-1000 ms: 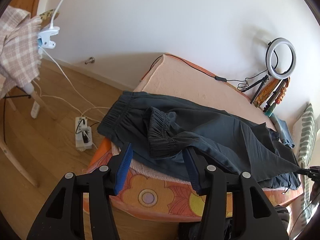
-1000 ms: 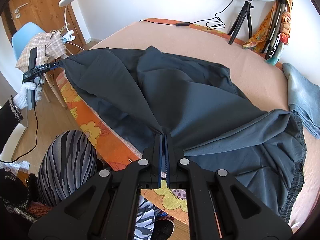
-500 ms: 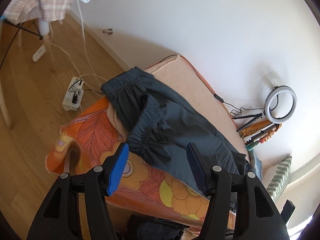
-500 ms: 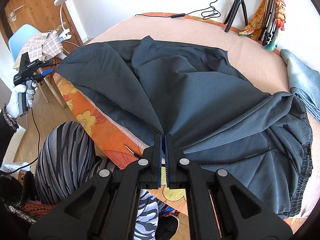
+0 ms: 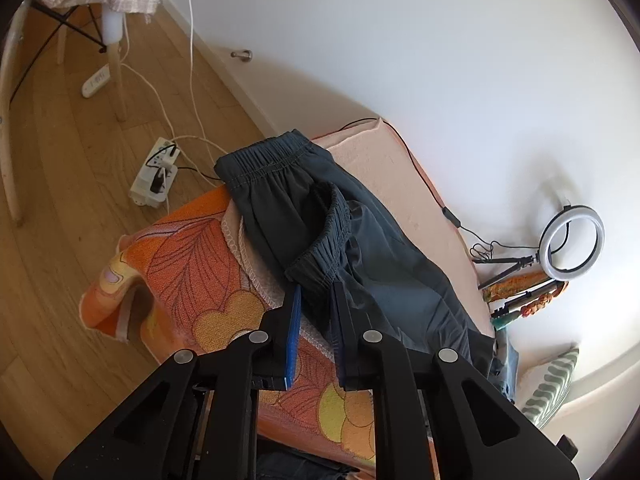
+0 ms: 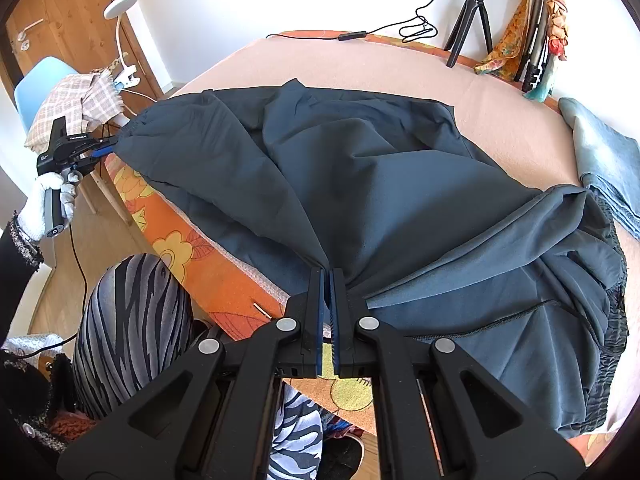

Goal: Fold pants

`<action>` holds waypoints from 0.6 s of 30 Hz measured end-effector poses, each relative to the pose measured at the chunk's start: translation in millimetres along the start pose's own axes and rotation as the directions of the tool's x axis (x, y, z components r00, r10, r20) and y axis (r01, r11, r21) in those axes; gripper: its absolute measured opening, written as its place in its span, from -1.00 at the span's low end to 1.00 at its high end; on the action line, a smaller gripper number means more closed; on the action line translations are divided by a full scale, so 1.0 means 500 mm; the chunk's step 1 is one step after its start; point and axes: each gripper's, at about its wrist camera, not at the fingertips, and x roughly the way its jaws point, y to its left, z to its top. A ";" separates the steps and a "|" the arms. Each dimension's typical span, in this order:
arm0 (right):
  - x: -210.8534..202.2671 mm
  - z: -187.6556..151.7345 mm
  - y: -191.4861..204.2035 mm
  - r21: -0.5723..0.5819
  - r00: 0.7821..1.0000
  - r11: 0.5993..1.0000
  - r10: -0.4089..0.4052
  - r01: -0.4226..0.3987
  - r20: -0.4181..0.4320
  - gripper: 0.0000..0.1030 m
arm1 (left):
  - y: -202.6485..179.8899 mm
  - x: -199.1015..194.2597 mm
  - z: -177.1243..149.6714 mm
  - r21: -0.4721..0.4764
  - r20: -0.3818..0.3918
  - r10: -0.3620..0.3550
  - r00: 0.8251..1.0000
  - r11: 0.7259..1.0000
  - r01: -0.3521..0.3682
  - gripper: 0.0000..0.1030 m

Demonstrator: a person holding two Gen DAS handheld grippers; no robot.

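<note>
Dark grey pants lie crumpled across the bed; their elastic cuffs hang near the bed's corner in the left wrist view. My left gripper has its jaws narrowed around a cuff's gathered hem, a small gap between them. It also shows at the left edge of the right wrist view, at the pants' end. My right gripper is shut on a bunched fold of the pants at the near bed edge.
The bed has a peach sheet over an orange flowered cover. A ring light on a tripod, folded jeans, a chair with plaid cloth, a power strip on the wood floor, and the person's striped leg are around.
My left gripper has moved in onto the cuff and its jaws have closed from wide open to a narrow gap. My right gripper stays shut on the fold; the pants are pulled flatter.
</note>
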 end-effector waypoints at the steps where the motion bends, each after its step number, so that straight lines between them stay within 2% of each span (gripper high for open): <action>1: 0.001 0.000 -0.001 0.002 1.000 1.000 0.000 0.000 -0.002 -0.93 | -0.003 0.000 -0.002 0.011 0.003 0.003 1.000 1.000 -0.003 -0.76; 5: 0.008 0.001 -0.001 0.006 1.000 1.000 -0.001 0.001 -0.012 -0.93 | 0.008 0.004 -0.006 -0.031 -0.007 0.014 1.000 0.999 -0.015 -0.71; 7: 0.010 0.001 0.000 0.005 1.000 1.000 -0.001 0.001 -0.013 -0.93 | 0.017 0.014 -0.006 -0.062 -0.033 0.023 0.999 0.998 -0.025 -0.23; 9: 0.012 0.003 0.000 0.004 1.000 1.000 -0.002 0.002 -0.014 -0.93 | 0.018 0.016 -0.003 -0.073 -0.024 0.011 1.000 0.997 -0.013 -0.19; 11: 0.013 0.005 0.001 0.000 1.000 1.000 -0.003 0.003 -0.016 -0.93 | 0.012 0.021 0.000 -0.048 -0.005 0.005 1.000 0.999 -0.006 -0.26; 13: 0.013 0.007 0.002 -0.001 1.000 1.000 -0.003 0.003 -0.016 -0.93 | 0.007 0.025 0.001 -0.026 0.006 0.034 0.999 0.999 -0.034 -0.62; 15: 0.011 0.008 0.003 -0.002 1.000 1.000 -0.005 0.005 -0.013 -0.93 | -0.001 0.023 0.000 0.003 0.023 0.047 0.999 0.999 -0.047 -0.67; 17: 0.008 0.009 0.003 -0.002 1.000 1.000 -0.006 0.006 -0.010 -0.93 | -0.016 0.012 0.001 0.052 0.048 0.047 0.998 0.997 -0.049 -0.85; 18: 0.007 0.009 0.001 0.001 1.000 1.000 -0.006 0.006 -0.008 -0.93 | -0.028 0.006 0.003 0.084 0.063 0.055 0.996 0.995 -0.061 -0.85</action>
